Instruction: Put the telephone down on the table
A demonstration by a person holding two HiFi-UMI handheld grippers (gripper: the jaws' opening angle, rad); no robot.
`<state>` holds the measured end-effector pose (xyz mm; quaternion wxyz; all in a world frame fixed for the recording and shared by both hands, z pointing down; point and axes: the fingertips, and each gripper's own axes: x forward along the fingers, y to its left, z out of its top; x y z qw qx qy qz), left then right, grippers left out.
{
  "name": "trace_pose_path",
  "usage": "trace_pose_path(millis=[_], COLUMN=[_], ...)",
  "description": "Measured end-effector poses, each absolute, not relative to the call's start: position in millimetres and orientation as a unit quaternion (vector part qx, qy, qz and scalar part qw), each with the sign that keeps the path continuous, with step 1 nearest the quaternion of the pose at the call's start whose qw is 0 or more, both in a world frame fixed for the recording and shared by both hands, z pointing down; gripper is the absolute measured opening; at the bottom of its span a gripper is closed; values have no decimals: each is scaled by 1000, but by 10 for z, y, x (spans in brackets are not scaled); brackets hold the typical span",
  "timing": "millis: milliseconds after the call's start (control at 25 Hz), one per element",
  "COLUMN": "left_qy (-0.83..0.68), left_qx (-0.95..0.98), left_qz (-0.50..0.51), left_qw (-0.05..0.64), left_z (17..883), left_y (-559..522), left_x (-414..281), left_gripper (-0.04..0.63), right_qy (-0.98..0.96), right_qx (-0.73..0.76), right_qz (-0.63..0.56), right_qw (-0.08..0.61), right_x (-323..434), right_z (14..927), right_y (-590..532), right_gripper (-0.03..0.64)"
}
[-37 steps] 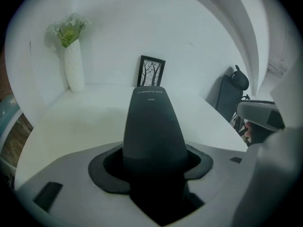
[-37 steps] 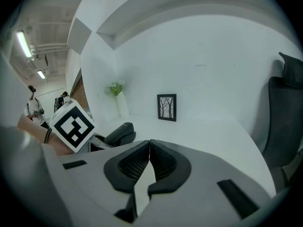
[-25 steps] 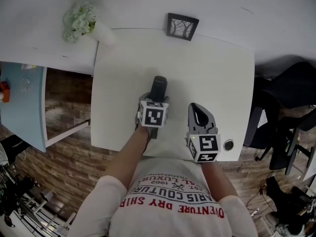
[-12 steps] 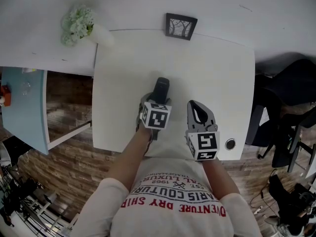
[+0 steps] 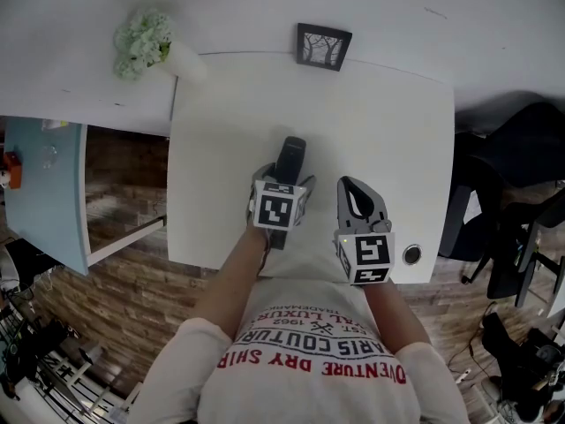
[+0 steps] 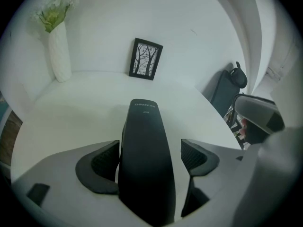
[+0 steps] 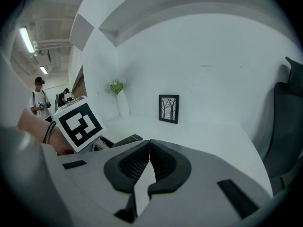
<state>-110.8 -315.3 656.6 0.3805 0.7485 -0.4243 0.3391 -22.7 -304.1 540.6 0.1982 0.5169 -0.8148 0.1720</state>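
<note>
A black telephone handset (image 5: 289, 155) lies lengthwise on the white table (image 5: 380, 122), its far end pointing at the wall. My left gripper (image 5: 283, 184) straddles its near half. In the left gripper view the telephone (image 6: 144, 160) sits between the pads (image 6: 196, 156). The jaws are opening: a gap shows on the right side, and the left pad is just beside the handset. My right gripper (image 5: 358, 200) rests to the right of the phone, shut with nothing in it. In the right gripper view its pads (image 7: 135, 162) meet.
A framed tree picture (image 5: 325, 47) leans on the wall at the table's back edge. A white vase of pale flowers (image 5: 146, 41) stands at the back left corner. A small round black object (image 5: 409, 258) sits at the front right corner. Black chairs (image 5: 521, 166) stand to the right.
The left gripper's jaws have spread away from the telephone, which now lies still on the table. The right gripper has barely moved.
</note>
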Motion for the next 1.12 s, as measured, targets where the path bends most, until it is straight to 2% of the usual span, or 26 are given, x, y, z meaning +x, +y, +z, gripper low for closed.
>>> trace_pose_path(millis=[400,440,480,520,600,680,1120], left_qy=[-468,-472,-478,-484,-493,-500,-514], left_qx=[773,774,774,774,778,783,843], left_qz=[272,271,273,275,269,253,116], left_qw=[330,322,312,300,282,269,110], left_z=[5828,5757,5690,5625,5490,5335,4018], left_y=[-3205,-3192,-3176,-3160,-3126,-3087,-2962], left_x=[-1249,-1264,-1288,-1311,-1327,-1322,-1239], left_gripper=[383,350,232,148,75,41,23], right_qy=[-819,-819,-820,-820,-821,-821,-827], right_qx=[522,523,524,524,526,529,545], right_qz=[142,140,137,135,131,126,65], right_qw=[190,189,187,185,179,172,120], right_x=[-210,-212,-216,-222,-227,-228,-199], right_z=[5178,5148,5115,5080,5002,4909,4238], right_y=[-2973,-2958,-2941,-2924,-2887,-2836,-2682], right_gripper=[25,25,25,25,25,25,25])
